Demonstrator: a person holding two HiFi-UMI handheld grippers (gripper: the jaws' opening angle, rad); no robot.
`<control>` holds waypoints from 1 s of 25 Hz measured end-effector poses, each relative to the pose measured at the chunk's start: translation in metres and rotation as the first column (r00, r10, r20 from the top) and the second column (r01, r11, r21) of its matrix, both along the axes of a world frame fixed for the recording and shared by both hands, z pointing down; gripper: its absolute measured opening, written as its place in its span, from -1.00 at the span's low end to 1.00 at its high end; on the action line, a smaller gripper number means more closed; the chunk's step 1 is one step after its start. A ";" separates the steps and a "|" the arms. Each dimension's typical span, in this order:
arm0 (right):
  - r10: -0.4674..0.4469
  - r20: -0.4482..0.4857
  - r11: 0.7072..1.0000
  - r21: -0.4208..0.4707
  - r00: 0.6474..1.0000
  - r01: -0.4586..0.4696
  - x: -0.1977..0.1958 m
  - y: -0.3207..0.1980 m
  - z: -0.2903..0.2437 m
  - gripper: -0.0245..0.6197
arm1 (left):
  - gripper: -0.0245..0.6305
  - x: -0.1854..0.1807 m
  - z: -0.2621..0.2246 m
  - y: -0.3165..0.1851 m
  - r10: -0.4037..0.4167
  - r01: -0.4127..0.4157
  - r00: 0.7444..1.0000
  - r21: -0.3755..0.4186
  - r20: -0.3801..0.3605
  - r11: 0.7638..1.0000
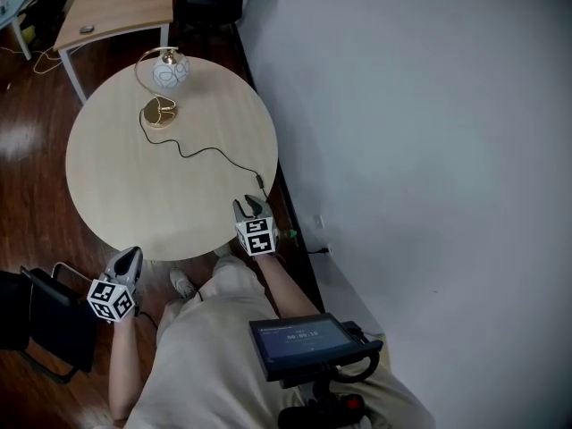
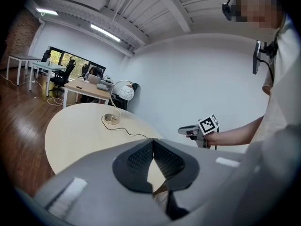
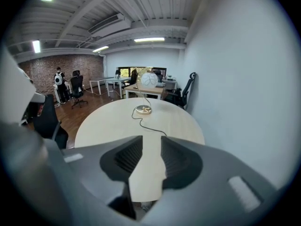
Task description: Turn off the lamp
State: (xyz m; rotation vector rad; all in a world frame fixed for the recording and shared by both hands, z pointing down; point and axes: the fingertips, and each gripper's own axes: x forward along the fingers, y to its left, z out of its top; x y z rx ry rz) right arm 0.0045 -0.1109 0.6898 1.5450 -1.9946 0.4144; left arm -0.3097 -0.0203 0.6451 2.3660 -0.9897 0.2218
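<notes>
Wooden flooring [image 1: 27, 150] and a plain pale wall [image 1: 429, 105] frame a round, light-wood table [image 1: 116, 195] that stands close against the wall. A rectangular desk [image 1: 116, 7] stands beyond the table's far side, and a black chair [image 1: 45, 320] sits off its near left edge.

On the far part of the table stands the lamp [image 1: 169, 71], with a white globe shade, an arched brass stem and a round brass base. Its thin black cord [image 1: 210, 150] snakes across the table top to the near rim on the wall side.

At that same part of the rim hovers the right gripper [image 1: 251, 206], jaws spread with nothing between them, pointing over the table towards the lamp, which lies well apart from it. The left gripper [image 1: 130, 256] hangs just off the table's near left edge, jaws pressed together at the tips and empty.

Each gripper carries a cube with black-and-white square markers. A small screen [image 1: 304, 338] at the person's chest shows a row of digits too small to read.
</notes>
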 end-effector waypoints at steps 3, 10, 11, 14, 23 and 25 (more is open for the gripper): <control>-0.005 0.012 1.000 0.029 1.000 0.004 -0.004 0.011 -0.015 -0.54 | -0.96 0.001 0.004 0.006 0.015 -0.015 1.000 -0.006 0.007 1.000; -0.064 0.091 0.992 0.112 0.994 0.054 -0.006 0.023 -0.052 -0.54 | -0.96 0.018 0.008 0.022 0.016 -0.015 0.999 -0.019 0.040 1.000; -0.079 0.106 0.990 0.126 0.991 0.065 -0.005 0.026 -0.057 -0.54 | -0.96 0.023 0.009 0.024 0.015 -0.014 0.999 -0.022 0.046 1.000; -0.121 0.145 0.984 0.146 0.982 0.100 0.002 0.039 -0.072 -0.55 | -0.96 0.042 0.003 0.032 0.005 -0.003 0.998 -0.030 0.059 1.000; -0.199 0.236 0.974 0.155 0.951 0.166 0.067 0.115 -0.092 -0.58 | -0.96 0.147 -0.010 0.079 0.048 -0.046 0.996 -0.020 0.076 0.999; -0.207 0.237 0.973 0.151 0.949 0.174 0.085 0.135 -0.090 -0.58 | -0.96 0.166 -0.012 0.095 0.049 -0.049 0.996 -0.013 0.078 0.999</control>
